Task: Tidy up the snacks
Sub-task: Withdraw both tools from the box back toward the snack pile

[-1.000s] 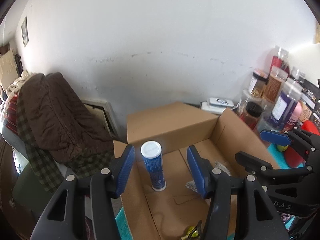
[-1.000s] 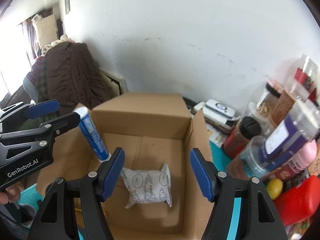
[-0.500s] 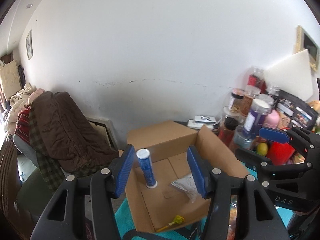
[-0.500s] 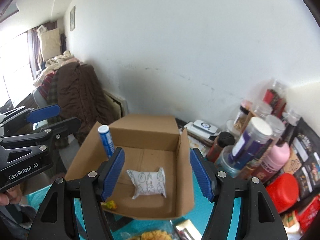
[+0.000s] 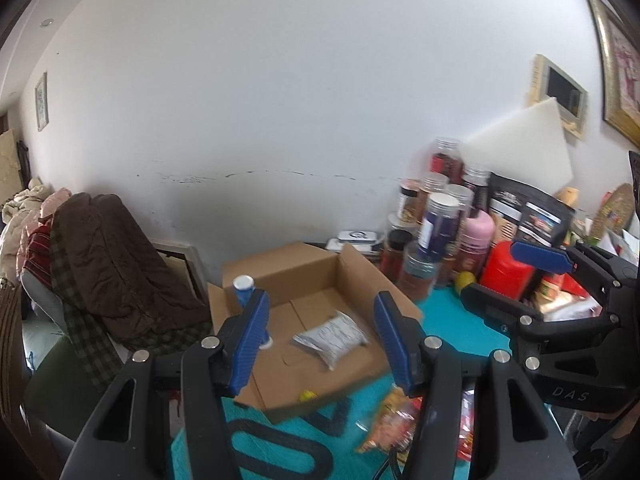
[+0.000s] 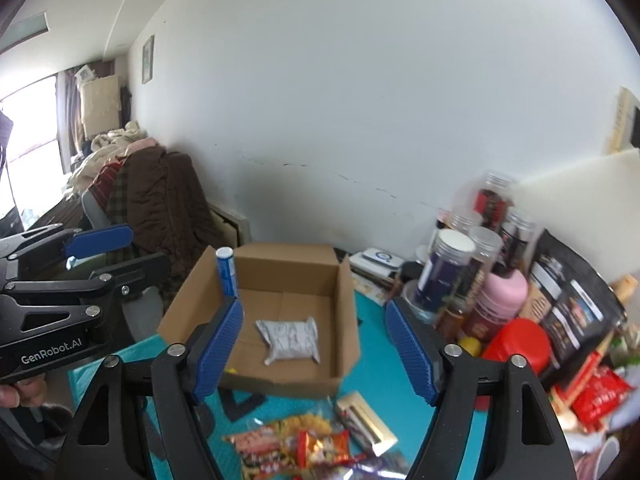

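An open cardboard box (image 5: pixel 356 268) (image 6: pixel 344 292) sits on a teal mat. Inside it, a blue tube with a white cap (image 5: pixel 245 292) (image 6: pixel 226 270) stands upright at the left wall, and a white printed packet (image 5: pixel 332 336) (image 6: pixel 290 338) lies on the floor. A small yellow item (image 5: pixel 307 395) lies at the box's front edge. Loose snack packets (image 6: pixel 296 452) (image 5: pixel 394 420) and a gold-edged bar (image 6: pixel 362 420) lie on the mat in front of the box. My left gripper (image 5: pixel 320 340) is open and empty, back from the box. My right gripper (image 6: pixel 316 348) is open and empty too.
Several jars and bottles (image 6: pixel 472 264), a red tub (image 6: pixel 516 346), a lemon (image 5: pixel 465 280) and a black pouch (image 6: pixel 568 292) crowd the right side. A chair draped with a brown coat (image 5: pixel 108 264) stands left of the table. A white wall (image 5: pixel 280 120) lies behind.
Both grippers have pulled back and up from the box, so it looks smaller and the front mat with loose snacks has come into view. The tube stays standing in the box.
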A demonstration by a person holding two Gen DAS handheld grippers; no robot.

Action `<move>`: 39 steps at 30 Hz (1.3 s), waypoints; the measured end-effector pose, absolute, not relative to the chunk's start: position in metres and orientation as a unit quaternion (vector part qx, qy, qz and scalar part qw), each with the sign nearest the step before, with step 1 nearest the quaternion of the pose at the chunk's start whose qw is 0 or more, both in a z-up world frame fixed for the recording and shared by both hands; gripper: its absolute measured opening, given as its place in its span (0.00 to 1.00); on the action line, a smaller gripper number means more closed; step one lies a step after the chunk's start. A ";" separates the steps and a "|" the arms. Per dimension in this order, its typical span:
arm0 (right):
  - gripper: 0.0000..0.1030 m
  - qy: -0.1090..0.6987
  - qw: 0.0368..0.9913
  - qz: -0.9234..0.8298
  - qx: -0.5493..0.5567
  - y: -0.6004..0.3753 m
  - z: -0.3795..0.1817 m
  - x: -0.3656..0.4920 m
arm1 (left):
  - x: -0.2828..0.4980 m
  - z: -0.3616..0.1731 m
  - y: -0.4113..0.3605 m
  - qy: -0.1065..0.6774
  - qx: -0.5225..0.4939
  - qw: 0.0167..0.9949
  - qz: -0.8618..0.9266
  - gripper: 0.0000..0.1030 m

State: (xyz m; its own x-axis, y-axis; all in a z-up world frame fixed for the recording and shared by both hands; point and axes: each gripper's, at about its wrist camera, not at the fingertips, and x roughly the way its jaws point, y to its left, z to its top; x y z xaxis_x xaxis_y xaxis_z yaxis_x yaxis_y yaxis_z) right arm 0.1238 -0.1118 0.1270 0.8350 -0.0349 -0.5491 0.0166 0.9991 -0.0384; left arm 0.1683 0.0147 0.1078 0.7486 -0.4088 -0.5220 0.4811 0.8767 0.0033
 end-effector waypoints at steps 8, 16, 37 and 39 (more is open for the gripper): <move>0.79 0.277 0.960 -0.033 -0.019 -0.114 0.128 0.070 | 0.121 0.105 0.010 0.245 0.071 0.931 -0.262 0.77; 0.86 0.273 0.960 -0.056 -0.026 -0.110 0.121 0.025 | 0.087 0.096 0.003 0.247 0.081 0.919 -0.298 0.77; 0.86 0.326 0.939 -0.107 0.016 -0.121 0.052 -0.021 | 0.070 0.029 -0.024 0.314 0.109 0.873 -0.358 0.77; 0.86 0.329 0.938 -0.111 0.016 -0.122 0.043 -0.022 | 0.071 0.019 -0.027 0.321 0.115 0.870 -0.357 0.77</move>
State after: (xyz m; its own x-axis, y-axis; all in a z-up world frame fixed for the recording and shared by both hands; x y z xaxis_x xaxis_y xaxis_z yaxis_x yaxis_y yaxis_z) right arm -0.0218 -0.1224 0.0428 0.7584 -0.1981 -0.6209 0.2190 0.9747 -0.0435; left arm 0.0710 -0.0273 0.0193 0.5395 -0.5469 -0.6402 0.6950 0.7184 -0.0281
